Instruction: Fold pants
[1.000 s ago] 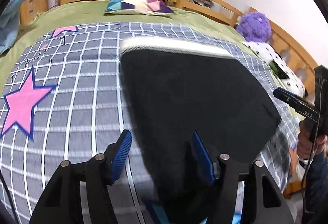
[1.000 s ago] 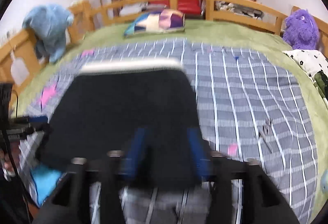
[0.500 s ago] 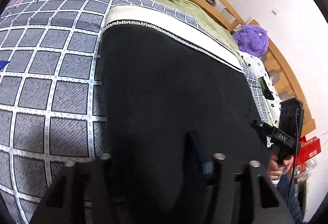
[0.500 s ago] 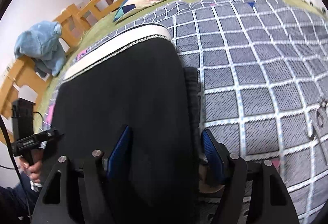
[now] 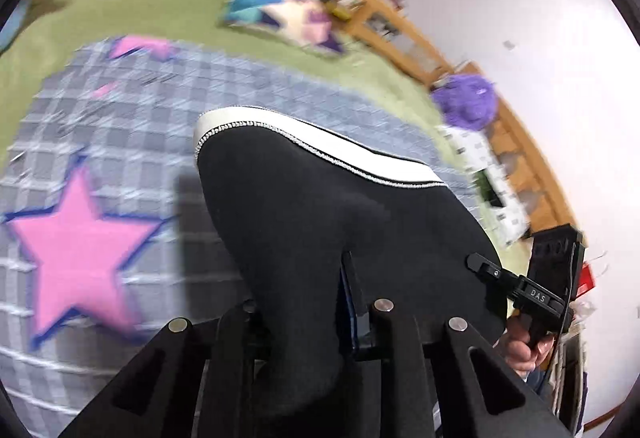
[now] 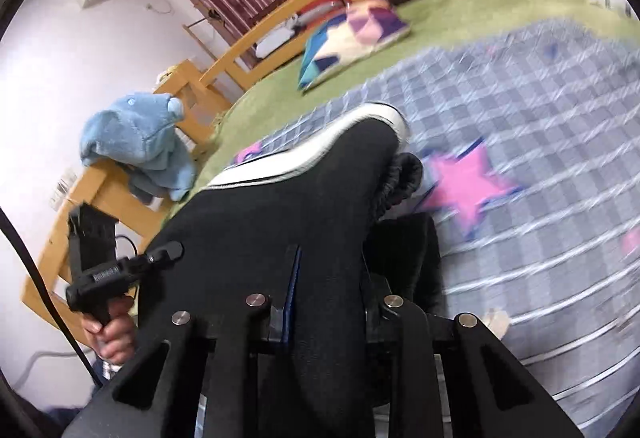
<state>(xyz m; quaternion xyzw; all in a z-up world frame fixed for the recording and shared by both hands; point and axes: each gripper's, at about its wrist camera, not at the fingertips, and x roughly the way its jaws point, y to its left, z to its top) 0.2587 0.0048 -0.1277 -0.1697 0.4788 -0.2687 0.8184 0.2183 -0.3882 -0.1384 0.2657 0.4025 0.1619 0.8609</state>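
Observation:
The black pants (image 5: 320, 209) with a white waistband (image 5: 320, 139) hang lifted over the checked blanket; they also fill the right wrist view (image 6: 304, 205). My left gripper (image 5: 308, 302) is shut on the near left edge of the pants, with cloth draped over its fingers. My right gripper (image 6: 328, 286) is shut on the near right edge of the pants. Each gripper shows at the side of the other's view: the right one (image 5: 496, 274), the left one (image 6: 160, 254). A bunched black fold (image 6: 404, 173) hangs under the lifted cloth.
The grey checked blanket (image 5: 120, 117) with pink stars (image 5: 76, 242) covers a green bed (image 5: 132, 5) with a wooden rail (image 6: 280, 13). A patterned pillow (image 6: 352, 33) lies at the far end. A blue plush toy (image 6: 136, 141) hangs on the rail, a purple plush (image 5: 466, 101) on the other side.
Both grippers have closed on the pants' near edge and raised it off the blanket. The views tilted and swung; the cloth now hangs lifted between the two grippers.

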